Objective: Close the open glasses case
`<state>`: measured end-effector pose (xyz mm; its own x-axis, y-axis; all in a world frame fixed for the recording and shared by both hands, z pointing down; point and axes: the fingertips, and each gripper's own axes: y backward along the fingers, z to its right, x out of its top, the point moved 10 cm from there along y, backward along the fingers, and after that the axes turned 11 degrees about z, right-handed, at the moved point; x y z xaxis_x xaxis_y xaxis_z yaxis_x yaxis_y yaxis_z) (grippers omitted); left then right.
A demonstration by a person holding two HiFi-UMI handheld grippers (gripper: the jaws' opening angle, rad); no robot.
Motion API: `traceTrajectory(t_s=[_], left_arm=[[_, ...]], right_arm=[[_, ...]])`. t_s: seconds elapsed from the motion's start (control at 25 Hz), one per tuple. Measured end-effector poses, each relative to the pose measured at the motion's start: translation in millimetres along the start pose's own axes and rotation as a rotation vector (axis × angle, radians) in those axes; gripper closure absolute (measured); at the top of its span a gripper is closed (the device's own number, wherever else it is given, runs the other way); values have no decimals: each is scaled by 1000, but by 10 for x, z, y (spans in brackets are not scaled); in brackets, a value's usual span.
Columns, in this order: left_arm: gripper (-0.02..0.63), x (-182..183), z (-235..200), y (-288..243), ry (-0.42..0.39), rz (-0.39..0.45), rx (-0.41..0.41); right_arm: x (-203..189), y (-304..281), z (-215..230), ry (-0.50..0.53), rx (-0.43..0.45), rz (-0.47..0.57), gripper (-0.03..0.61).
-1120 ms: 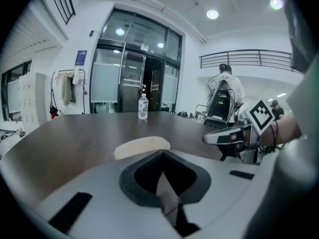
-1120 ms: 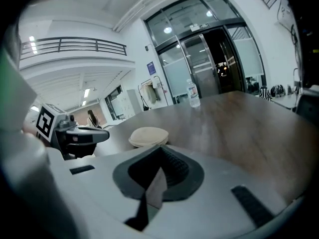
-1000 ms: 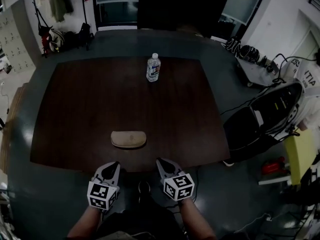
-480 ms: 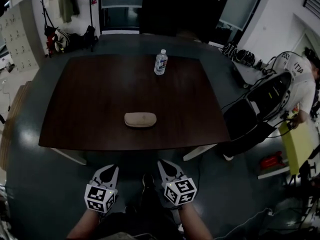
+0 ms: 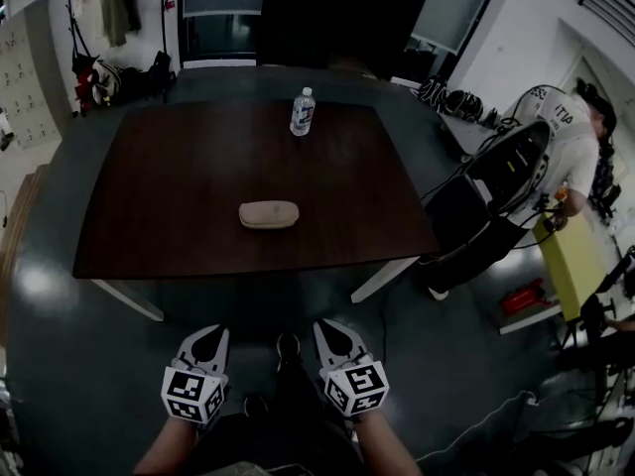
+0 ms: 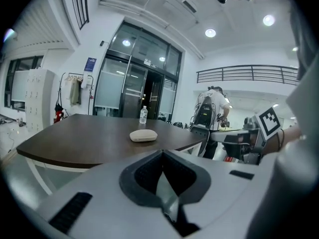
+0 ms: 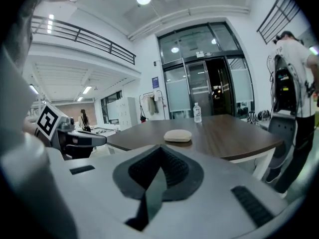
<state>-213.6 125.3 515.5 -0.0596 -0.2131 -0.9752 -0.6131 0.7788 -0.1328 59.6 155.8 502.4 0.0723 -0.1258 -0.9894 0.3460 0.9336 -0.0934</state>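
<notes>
The beige glasses case (image 5: 269,214) lies with its lid down near the middle of the dark wooden table (image 5: 169,196). It also shows in the left gripper view as the case (image 6: 143,135) and in the right gripper view as the case (image 7: 178,135). My left gripper (image 5: 213,333) and right gripper (image 5: 332,327) hang side by side over the floor, well short of the table's near edge. The left gripper (image 6: 162,153) and the right gripper (image 7: 160,148) both have their jaws together with nothing between them.
A water bottle (image 5: 303,113) stands at the table's far edge. A person (image 5: 571,142) stands at the right beside black equipment (image 5: 486,201) and a yellow box (image 5: 573,266). Coats hang on a rack (image 5: 99,23) at the far left. Grey floor (image 5: 268,305) separates me from the table.
The table and case have moved farther from me across the frames. Both grippers stay together and now hang over bare floor instead of at the table's edge.
</notes>
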Motion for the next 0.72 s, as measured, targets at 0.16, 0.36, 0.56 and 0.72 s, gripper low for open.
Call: traceTrajectory(t_s=[0.16, 0.36, 0.56, 0.72], left_arm=[[604, 25, 54, 72, -6, 8, -4], [604, 44, 153, 108, -11, 14, 15], [604, 112, 294, 113, -12, 23, 57], [604, 184, 493, 105, -19, 28, 70]], right_arm=[[45, 129, -82, 21, 2, 3, 591], [40, 142, -68, 88, 42, -33, 591], [107, 114, 31, 83, 99, -19, 591], [201, 150, 146, 82, 134, -10, 591]])
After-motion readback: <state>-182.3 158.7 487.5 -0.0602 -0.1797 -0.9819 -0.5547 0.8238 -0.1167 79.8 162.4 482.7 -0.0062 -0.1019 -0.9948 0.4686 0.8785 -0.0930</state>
